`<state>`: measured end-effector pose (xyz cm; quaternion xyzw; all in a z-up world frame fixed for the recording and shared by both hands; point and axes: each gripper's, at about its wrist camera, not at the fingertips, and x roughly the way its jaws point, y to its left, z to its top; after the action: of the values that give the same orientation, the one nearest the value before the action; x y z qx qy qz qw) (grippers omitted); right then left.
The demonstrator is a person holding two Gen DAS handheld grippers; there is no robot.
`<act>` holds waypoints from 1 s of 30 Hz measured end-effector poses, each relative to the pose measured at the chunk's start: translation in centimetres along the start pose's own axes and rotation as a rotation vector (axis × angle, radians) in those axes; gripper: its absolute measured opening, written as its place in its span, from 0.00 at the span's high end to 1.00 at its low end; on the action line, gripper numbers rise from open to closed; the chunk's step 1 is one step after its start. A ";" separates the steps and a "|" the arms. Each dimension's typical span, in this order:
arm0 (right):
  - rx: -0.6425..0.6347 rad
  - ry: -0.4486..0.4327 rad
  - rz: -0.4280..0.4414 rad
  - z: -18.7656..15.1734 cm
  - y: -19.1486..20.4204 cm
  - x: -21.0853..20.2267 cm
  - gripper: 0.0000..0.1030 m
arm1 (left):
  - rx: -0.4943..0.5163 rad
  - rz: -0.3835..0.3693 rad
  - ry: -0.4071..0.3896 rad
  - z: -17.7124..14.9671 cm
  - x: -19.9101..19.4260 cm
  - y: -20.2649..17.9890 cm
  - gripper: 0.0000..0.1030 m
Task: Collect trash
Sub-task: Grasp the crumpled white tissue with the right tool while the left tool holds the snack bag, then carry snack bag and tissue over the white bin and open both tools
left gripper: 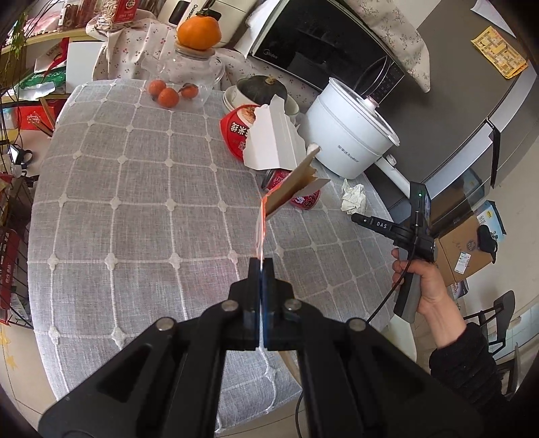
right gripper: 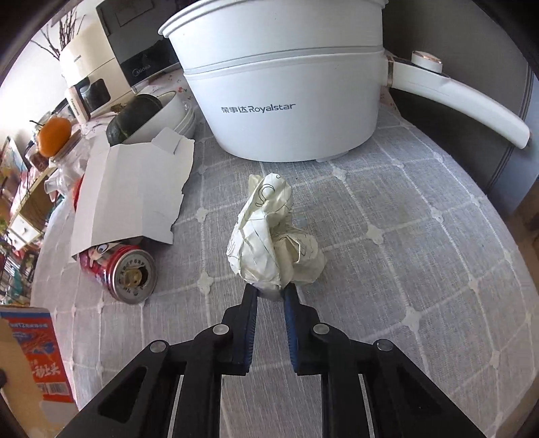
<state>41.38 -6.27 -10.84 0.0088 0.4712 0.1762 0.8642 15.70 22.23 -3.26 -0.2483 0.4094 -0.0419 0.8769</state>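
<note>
**On the table: two pieces gripped, two still lying loose**

On the grey checked table (left gripper: 134, 202), left claw (left gripper: 262, 266) is pressed fully together on the edge of a flattened orange-and-brown carton (left gripper: 286, 193), held up off the cloth. Right claw (right gripper: 269, 293) is nipped onto the near end of a crumpled paper wad (right gripper: 269, 236); the pads are touching it at the tips and the wad looks like it's resting on the cloth, just in front of the white Royalstar pot (right gripper: 286, 111).

Progress, as I read it: both claws loaded, nothing visibly binned. No bin or bag in either view, so I can't tell where the stuff goes. Roughly halfway on pickup, zero on drop-off.

Left to collect, by count:
- 1 red drink can (right gripper: 124, 269), on its side, left of the wad, partly under the card
- 1 torn white card sheet (right gripper: 131, 195), leaning over the can
- 1 red instant-food cup (left gripper: 235, 129) behind the card; trash or not, can't say

Not trash, likely:
- 1 pot
- 1 dark squash (left gripper: 262, 88) in stacked bowls
- 3 small oranges (left gripper: 168, 94)
- 1 large orange (left gripper: 198, 32) on a jar
</note>
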 end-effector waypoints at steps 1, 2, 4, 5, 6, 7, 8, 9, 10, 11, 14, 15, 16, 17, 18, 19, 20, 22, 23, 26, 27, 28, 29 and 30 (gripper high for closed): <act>0.002 -0.004 -0.001 -0.3 -0.3 -0.8 0.84 | 0.001 -0.005 -0.004 0.0 -0.2 -0.1 0.99; 0.005 -0.007 0.000 -0.6 -0.6 -1.5 0.84 | 0.001 -0.010 -0.009 -0.1 -0.5 -0.2 0.99; 0.010 -0.012 0.001 -1.2 -1.1 -2.9 0.84 | -0.004 -0.027 -0.018 -0.1 -0.9 -0.4 0.99; 0.009 -0.014 -0.003 -1.6 -1.4 -3.7 0.84 | -0.004 -0.034 -0.024 -0.1 -1.1 -0.5 0.99; 0.008 -0.016 -0.009 -1.9 -1.6 -4.5 0.84 | -0.003 -0.040 -0.032 0.0 -1.3 -0.7 0.99; 0.009 -0.020 -0.012 -2.4 -1.8 -5.5 0.84 | -0.002 -0.046 -0.038 -0.1 -1.6 -0.9 0.99; 0.011 -0.022 -0.012 -2.8 -2.1 -6.4 0.84 | 0.002 -0.051 -0.042 -0.1 -1.8 -1.1 0.99; 0.013 -0.025 -0.011 -3.2 -2.2 -7.3 0.84 | 0.008 -0.057 -0.046 -0.1 -2.0 -1.3 0.99; 0.015 -0.028 -0.011 -3.6 -2.5 -8.2 0.84 | 0.011 -0.063 -0.051 -0.2 -2.1 -1.6 0.99; 0.015 -0.028 -0.013 -4.1 -2.7 -9.2 0.84 | 0.016 -0.070 -0.052 -0.3 -2.3 -1.9 0.99; 0.009 -0.021 -0.031 -5.4 -3.3 -11.9 0.84 | 0.041 -0.084 -0.052 -0.6 -2.4 -2.9 0.99; 0.005 -0.021 -0.039 -5.8 -3.4 -12.9 0.84 | 0.047 -0.088 -0.049 -0.8 -2.4 -3.2 0.99; -0.001 -0.022 -0.045 -6.3 -3.6 -13.9 0.84 | 0.050 -0.096 -0.045 -1.0 -2.3 -3.6 0.99; -0.005 -0.025 -0.051 -6.7 -3.7 -14.7 0.84 | 0.055 -0.102 -0.042 -1.2 -2.3 -4.0 0.99; -0.008 -0.026 -0.054 -7.2 -3.9 -15.6 0.84 | 0.060 -0.108 -0.039 -1.4 -2.2 -4.4 0.99; -0.009 -0.026 -0.056 -7.7 -4.0 -16.5 0.84 | 0.065 -0.115 -0.037 -1.5 -2.2 -4.9 0.99; -0.009 -0.025 -0.059 -8.3 -4.1 -17.4 0.84 | 0.072 -0.123 -0.035 -1.7 -2.2 -5.5 0.99; -0.005 -0.021 -0.065 -9.5 -4.4 -18.9 0.84 | 0.086 -0.140 -0.032 -2.1 -2.0 -6.7 0.99; -0.002 -0.019 -0.065 -10.1 -4.6 -19.5 0.84 | 0.095 -0.148 -0.029 -2.3 -1.9 -7.3 0.99; 0.021 -0.010 -0.056 -11.8 -5.3 -21.2 0.84 | 0.121 -0.171 -0.016 -3.1 -1.3 -9.3 0.99; 0.032 -0.005 -0.048 -12.4 -5.7 -21.6 0.84 | 0.126 -0.179 -0.011 -3.4 -1.0 -10.0 0.99; 0.044 0.000 -0.038 -13.0 -6.0 -21.9 0.84 | 0.132 -0.189 -0.005 -3.7 -0.7 -10.7 0.99; 0.056 0.002 -0.031 -13.5 -6.4 -22.3 0.84 | 0.135 -0.197 0.001 -4.0 -0.3 -11.4 0.99; 0.064 0.002 -0.032 -14.0 -6.8 -22.6 0.84 | 0.139 -0.207 0.008 -4.3 0.1 -12.0 0.99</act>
<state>20.76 -21.81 -1.56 0.0288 0.4777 0.1474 0.8656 14.13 9.98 0.03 -0.2275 0.3813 -0.1614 0.8813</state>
